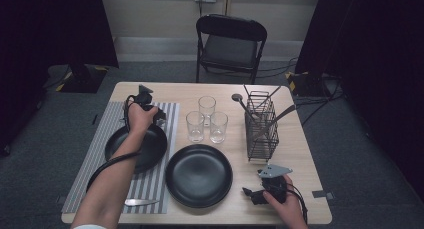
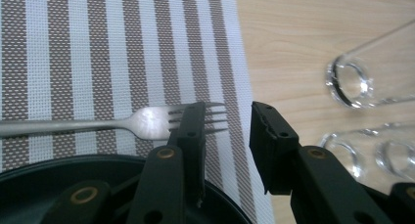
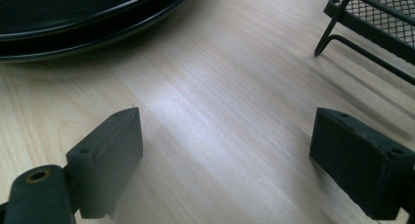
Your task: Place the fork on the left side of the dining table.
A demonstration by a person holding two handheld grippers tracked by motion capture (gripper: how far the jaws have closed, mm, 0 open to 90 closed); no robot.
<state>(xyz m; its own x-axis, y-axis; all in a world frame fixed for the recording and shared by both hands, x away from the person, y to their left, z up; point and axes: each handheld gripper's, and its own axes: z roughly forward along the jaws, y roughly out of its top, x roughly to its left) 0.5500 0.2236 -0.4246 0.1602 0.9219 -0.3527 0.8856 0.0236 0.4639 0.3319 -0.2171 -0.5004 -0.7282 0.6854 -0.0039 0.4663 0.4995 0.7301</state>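
Note:
A silver fork (image 2: 147,122) lies flat on the striped placemat (image 2: 98,48), tines to the right. My left gripper (image 2: 227,117) hovers just above it, open; the tines run behind its left jaw and nothing is pinched between the pads. In the high view the left gripper (image 1: 159,118) is at the far edge of the black plate (image 1: 150,149) on the mat. My right gripper (image 1: 250,193) rests near the table's front right corner. Its jaws (image 3: 225,136) stand wide open over bare wood.
A second black plate (image 1: 198,175) sits at front centre. Three empty glasses (image 1: 206,109) stand behind it. A wire cutlery rack (image 1: 261,126) with several utensils is at the right. A knife (image 1: 140,202) lies at the mat's front edge. A folding chair (image 1: 230,41) stands beyond the table.

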